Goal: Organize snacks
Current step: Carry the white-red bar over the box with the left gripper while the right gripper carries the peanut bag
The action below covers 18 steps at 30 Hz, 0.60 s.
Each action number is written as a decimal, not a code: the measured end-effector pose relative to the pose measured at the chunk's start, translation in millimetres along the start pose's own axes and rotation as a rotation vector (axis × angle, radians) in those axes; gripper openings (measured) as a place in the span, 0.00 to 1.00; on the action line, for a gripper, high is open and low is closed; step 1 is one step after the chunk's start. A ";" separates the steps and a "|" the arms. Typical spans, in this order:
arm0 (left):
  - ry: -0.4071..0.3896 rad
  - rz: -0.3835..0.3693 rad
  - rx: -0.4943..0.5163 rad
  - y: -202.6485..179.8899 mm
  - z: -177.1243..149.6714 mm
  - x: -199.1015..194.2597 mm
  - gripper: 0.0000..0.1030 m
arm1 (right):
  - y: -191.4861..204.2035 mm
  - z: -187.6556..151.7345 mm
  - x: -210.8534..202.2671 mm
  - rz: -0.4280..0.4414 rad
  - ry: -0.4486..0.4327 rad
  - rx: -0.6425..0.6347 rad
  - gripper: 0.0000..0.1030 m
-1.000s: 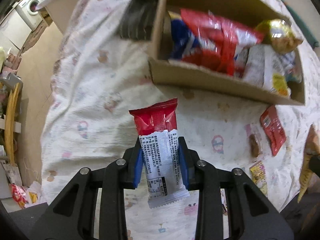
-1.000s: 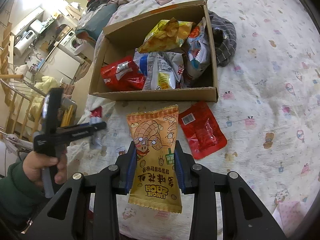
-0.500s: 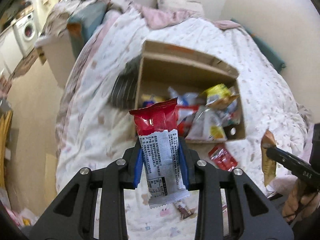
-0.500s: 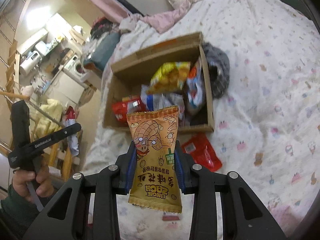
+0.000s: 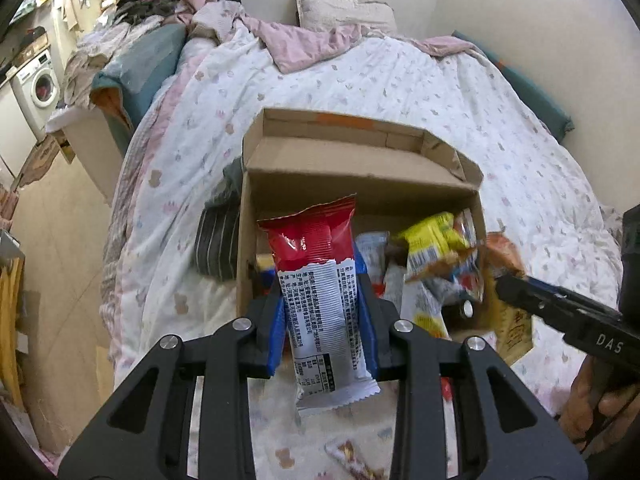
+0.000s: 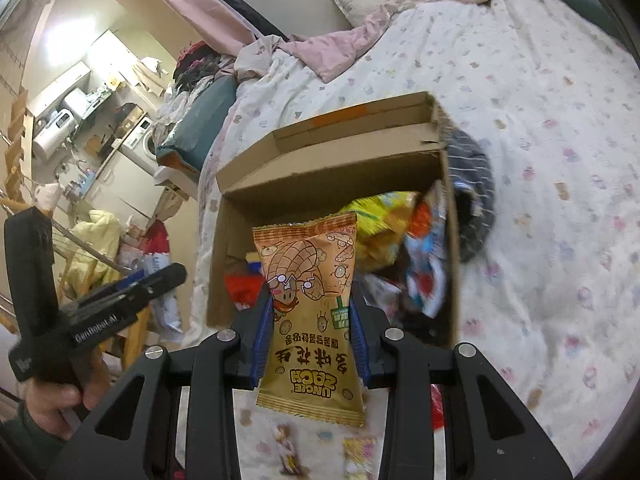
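Both grippers have risen since the earlier frames, so the cardboard box point(image 5: 360, 176) now sits lower and farther off in each view, with its open top in full sight.

Left to right:
- Left gripper point(image 5: 322, 320): jaws closed partway, blue pads pressed on both sides of a red-and-white snack packet point(image 5: 320, 280), held upright with its red end upward, above the near left corner of the box.
- Cardboard box: on the patterned bedspread point(image 5: 400, 80), holding mixed snack bags, among them a yellow bag point(image 5: 432, 236). A dark striped cloth point(image 5: 218, 236) lies against its outer wall.
- Right gripper point(image 6: 310, 336): jaws closed partway on an orange peanut snack packet point(image 6: 310, 300), print upside down, held over the near edge of the box.
- Loose snacks: small packets on the bedspread below both grippers, blurred.
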<state>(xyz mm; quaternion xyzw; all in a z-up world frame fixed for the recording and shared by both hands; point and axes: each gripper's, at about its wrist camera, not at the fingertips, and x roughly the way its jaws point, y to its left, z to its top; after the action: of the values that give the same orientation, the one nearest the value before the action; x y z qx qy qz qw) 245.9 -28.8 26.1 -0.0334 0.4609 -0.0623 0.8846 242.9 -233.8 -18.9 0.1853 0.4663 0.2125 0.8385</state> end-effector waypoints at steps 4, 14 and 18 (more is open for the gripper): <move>0.000 0.007 0.023 -2.4 7.7 17.2 0.27 | 5.4 15.9 16.0 0.018 -0.005 0.003 0.35; 0.028 0.036 0.061 -1.3 9.3 57.1 0.27 | -9.5 24.6 60.0 0.065 0.025 0.028 0.35; 0.024 0.057 0.075 -1.4 7.4 61.8 0.27 | -15.2 24.0 64.2 0.037 0.027 0.029 0.35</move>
<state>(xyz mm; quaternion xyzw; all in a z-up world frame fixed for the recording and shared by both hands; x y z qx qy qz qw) 286.9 -38.8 -19.7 0.0138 0.4695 -0.0547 0.8811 296.9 -215.3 -59.8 0.2034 0.4773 0.2237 0.8251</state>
